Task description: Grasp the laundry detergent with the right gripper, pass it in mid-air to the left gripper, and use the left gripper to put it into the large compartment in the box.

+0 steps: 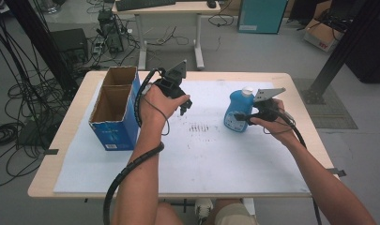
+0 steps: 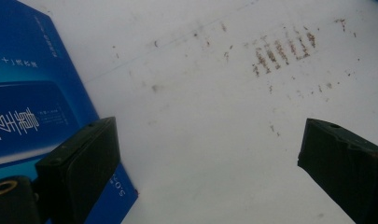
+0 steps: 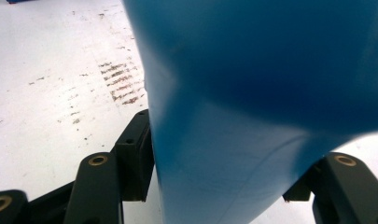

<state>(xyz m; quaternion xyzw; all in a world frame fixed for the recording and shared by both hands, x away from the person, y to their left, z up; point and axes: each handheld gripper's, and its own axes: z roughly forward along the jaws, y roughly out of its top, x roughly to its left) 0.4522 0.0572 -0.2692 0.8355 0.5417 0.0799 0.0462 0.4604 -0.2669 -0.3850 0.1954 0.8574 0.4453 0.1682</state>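
My right gripper (image 1: 241, 117) is clamped on the lower body of the blue detergent bottle (image 1: 237, 110), which stands upright on the white table sheet (image 1: 216, 159) at about two o'clock from the table's centre. I judge it heavy if full, smooth plastic that may slip and flex under pressure; the narrower waist seems the safer hold. My left gripper (image 1: 183, 107) hangs with jaws spread and empty, just beside the open blue cardboard box (image 1: 113, 123) at ten o'clock.
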